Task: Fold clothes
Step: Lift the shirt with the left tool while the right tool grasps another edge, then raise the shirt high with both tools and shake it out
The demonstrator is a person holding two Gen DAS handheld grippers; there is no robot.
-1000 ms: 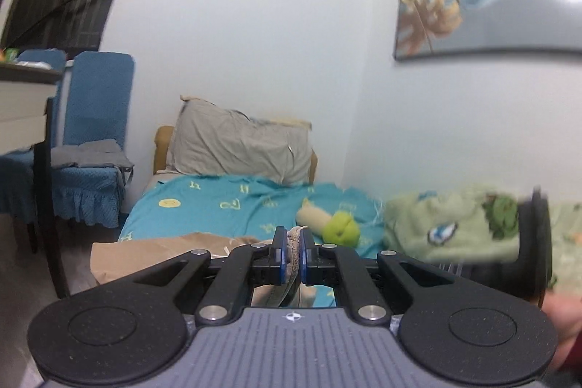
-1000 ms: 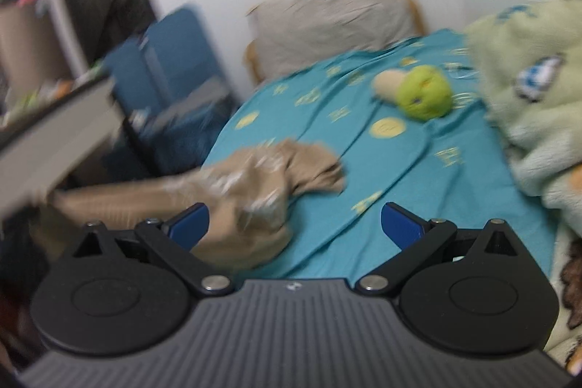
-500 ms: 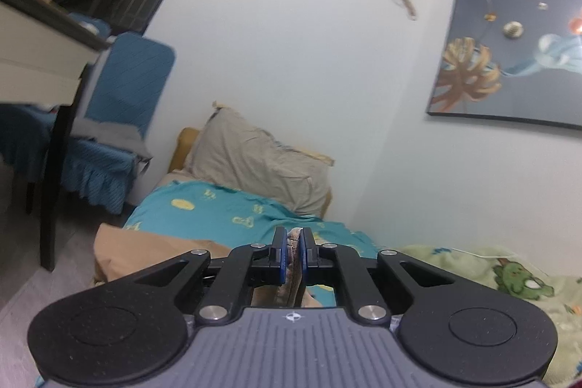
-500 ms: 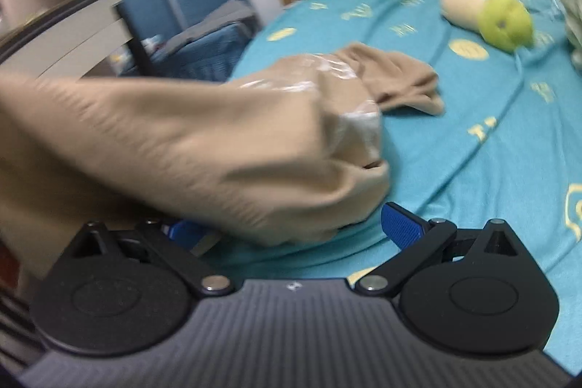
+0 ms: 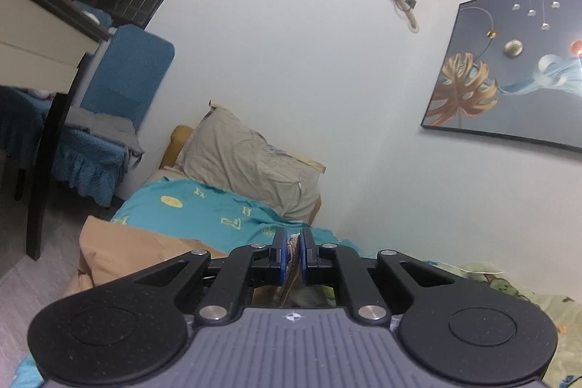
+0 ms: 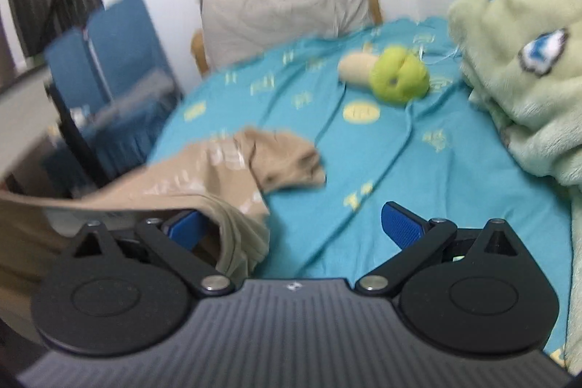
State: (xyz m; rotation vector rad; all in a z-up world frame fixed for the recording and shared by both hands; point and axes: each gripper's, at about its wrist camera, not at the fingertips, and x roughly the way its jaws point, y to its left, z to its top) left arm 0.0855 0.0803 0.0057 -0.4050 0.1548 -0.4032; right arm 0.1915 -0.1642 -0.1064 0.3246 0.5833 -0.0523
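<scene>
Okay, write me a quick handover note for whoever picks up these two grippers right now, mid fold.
Left gripper: shut on a pinch of the tan garment, pointing level above the bed.
Right gripper: open, nothing gripped; a bunched edge of the garment drapes over its left finger.
Garment: crumpled at the near left edge of the teal bedsheet, one sleeve flopped toward the green plush toy.
Done: one grip secured.
Left: take a second hold with the right gripper, spread it flat, fold.
</scene>
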